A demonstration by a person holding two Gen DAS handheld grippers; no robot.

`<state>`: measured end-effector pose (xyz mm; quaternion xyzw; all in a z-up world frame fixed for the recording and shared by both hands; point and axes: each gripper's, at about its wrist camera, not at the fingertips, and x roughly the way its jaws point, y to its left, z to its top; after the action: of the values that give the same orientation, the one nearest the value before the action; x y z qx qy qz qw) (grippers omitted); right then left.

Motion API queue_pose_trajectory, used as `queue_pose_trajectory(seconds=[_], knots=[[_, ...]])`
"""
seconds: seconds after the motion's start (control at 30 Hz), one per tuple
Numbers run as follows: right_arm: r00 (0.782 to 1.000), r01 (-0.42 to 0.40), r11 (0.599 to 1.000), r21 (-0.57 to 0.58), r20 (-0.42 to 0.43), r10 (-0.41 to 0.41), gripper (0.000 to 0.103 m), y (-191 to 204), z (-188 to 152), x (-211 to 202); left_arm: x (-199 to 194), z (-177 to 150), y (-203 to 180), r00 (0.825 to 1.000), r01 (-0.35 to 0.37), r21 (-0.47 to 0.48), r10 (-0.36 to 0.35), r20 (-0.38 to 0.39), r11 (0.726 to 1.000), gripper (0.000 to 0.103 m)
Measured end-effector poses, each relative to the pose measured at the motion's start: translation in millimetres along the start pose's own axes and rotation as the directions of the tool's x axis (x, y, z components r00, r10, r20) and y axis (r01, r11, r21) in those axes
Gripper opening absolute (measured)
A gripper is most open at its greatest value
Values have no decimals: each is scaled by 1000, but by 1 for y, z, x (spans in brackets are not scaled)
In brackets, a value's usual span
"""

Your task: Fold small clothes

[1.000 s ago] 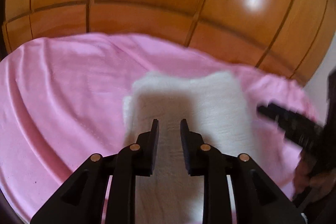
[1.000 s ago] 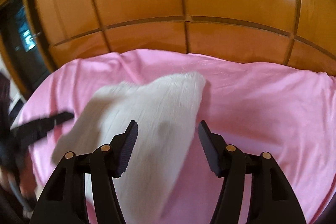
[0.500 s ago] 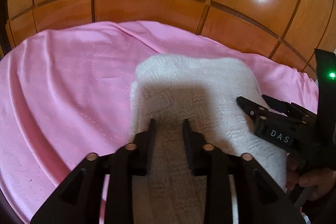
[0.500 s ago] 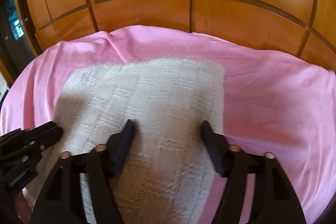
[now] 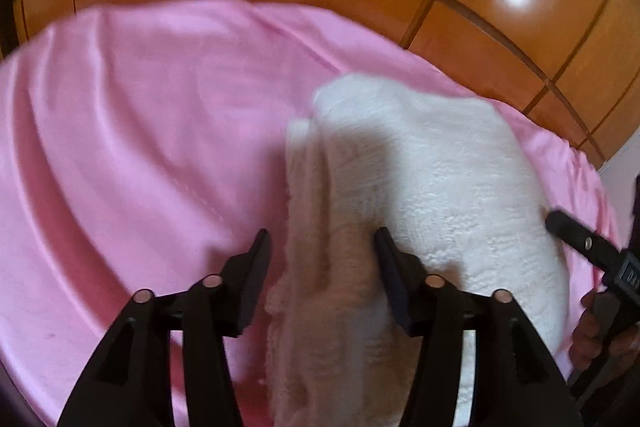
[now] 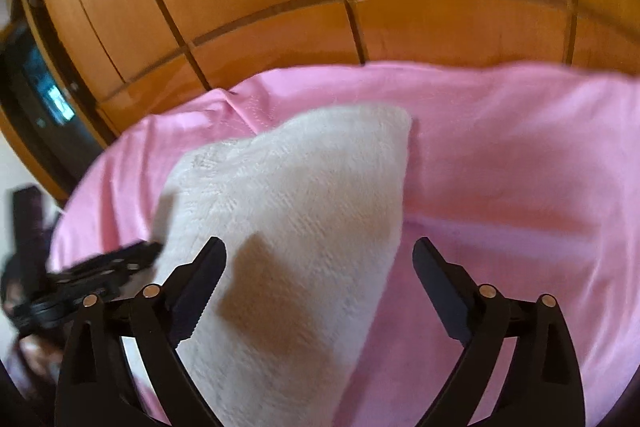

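since half a second ago your left hand-held gripper [image 5: 320,247] has spread its jaws from nearly closed to released, and the white knit [image 5: 420,207] now lies bunched between them instead of flat. your right hand-held gripper [image 6: 320,259] is released too, jaws wide, straddling the knit's right edge. the knit rests on the pink sheet [image 5: 140,147] of the bed, folded over with a doubled left edge. to do this step well, i'd judge you should take both layers at that edge before closing, then lay it square and keep the sheet out of the bite. no containers show in either view.
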<state>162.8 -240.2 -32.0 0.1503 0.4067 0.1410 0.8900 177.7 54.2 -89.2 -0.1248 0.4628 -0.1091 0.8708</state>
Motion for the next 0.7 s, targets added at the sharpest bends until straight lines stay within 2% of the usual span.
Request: queue_pose_trajectory(seconds=[0.1,0.2,0.27,0.3,0.33,0.37,0.43,0.47,0.53,0.63,0.7], knots=[[995,-94,994,58,-27,96,94,-15,0,13,8,5,12,998,60,-5,-60,-16,998,65],[978,-194,976,97,-59,200,94,-16,6,27,16,7,21,991,128,10,-127,-35,992,65],[967,-229,967,109,-92,239,93,-11,7,44,21,6,30,982,182,-4,-182,-47,983,65],[960,-245,963,113,-106,257,91,-8,6,51,22,5,33,978,204,-15,-205,-47,979,61],[954,-265,957,114,-116,278,84,-4,5,57,23,3,37,970,239,-27,-240,-44,971,48],[950,-276,954,116,-115,289,80,0,4,61,23,2,37,960,276,-36,-277,-39,961,40],[956,-263,958,116,-105,275,69,5,4,59,20,-1,35,949,313,-42,-314,-26,949,26],[960,-252,962,100,-97,262,61,11,4,53,16,-1,29,949,313,-13,-313,-22,950,24],[966,-241,967,77,-77,247,52,18,5,37,8,-1,18,945,326,24,-325,-15,945,21],[968,-250,968,15,-1,250,48,27,5,-2,-8,2,-4,923,384,55,-385,4,922,20],[967,-246,969,-1,60,246,48,22,8,-34,-12,7,-34,909,416,104,-417,-7,904,20]])
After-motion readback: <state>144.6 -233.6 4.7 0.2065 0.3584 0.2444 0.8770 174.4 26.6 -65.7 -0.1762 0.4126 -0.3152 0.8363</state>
